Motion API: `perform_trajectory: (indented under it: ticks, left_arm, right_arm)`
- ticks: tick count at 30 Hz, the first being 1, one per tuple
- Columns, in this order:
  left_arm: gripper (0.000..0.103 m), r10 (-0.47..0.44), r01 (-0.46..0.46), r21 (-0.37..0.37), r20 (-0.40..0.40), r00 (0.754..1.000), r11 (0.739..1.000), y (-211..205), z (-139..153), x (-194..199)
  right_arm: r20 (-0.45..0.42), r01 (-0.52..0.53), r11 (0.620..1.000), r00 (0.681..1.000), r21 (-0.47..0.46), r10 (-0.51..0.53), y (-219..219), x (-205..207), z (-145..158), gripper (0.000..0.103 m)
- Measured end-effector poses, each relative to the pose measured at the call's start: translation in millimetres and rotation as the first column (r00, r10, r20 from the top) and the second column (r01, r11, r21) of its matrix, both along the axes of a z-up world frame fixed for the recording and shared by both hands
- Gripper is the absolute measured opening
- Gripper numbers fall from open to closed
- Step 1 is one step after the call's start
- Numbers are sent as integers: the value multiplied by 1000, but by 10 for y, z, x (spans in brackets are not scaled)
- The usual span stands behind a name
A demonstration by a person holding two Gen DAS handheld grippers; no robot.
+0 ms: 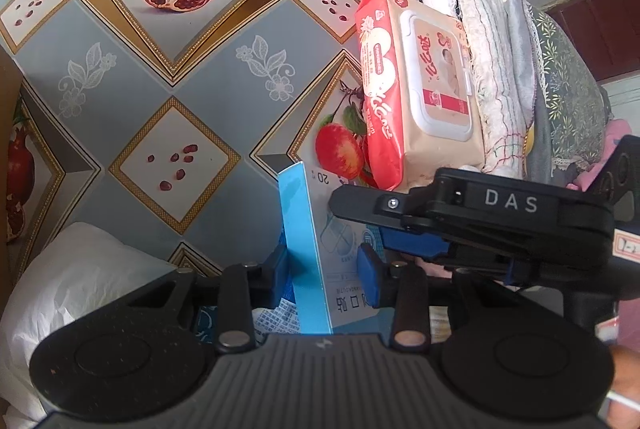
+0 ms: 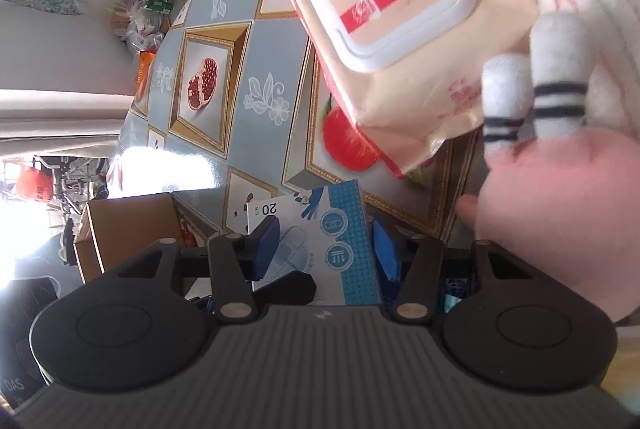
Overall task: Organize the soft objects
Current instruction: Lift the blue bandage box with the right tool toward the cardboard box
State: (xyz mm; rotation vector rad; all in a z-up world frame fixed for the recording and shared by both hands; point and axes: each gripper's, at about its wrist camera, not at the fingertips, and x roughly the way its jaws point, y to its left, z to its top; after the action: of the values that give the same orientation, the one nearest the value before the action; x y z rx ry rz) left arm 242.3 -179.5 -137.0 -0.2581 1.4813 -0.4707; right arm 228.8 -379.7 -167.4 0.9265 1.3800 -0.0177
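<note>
A small blue and white box [image 1: 320, 249] stands on end between the blue pads of my left gripper [image 1: 324, 273], which is shut on its narrow sides. My right gripper [image 2: 326, 249] comes in from the right, and one of its fingers [image 1: 384, 205] lies across the box. In the right wrist view the box [image 2: 320, 229] sits between the open pads, the left pad over its face. A pack of wet wipes [image 1: 416, 89] leans on folded cloths [image 1: 492, 49]. White striped socks [image 2: 556, 69] and a pink soft thing [image 2: 560, 209] lie at the right.
The table wears a pomegranate-patterned cloth [image 1: 180, 69]. A white plastic bag [image 1: 80, 289] lies at the near left. A cardboard box [image 2: 128, 229] stands at the table's edge. Bags and packets [image 2: 152, 9] crowd the far end.
</note>
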Motion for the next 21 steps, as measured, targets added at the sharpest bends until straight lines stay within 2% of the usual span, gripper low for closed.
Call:
perform_trajectory:
  ticks: [6,10,15,21]
  left_arm:
    - [36,17,-18,-31,-9,1000,999,62,31,-18]
    - [35,7,-6,-55,14,1000,998,97,165,-42]
    - [33,0,4,-99,45,999,995,213,409,-78]
    - [32,12,2,-136,103,995,991,509,850,-145]
  right_arm:
    - [5,34,999,999,23,-34,-24,-81,52,54]
    - [36,54,998,998,28,-55,-34,-156,179,55]
    - [85,97,994,991,42,-100,3,-237,438,55]
    - [147,128,991,980,49,-134,225,-313,887,55]
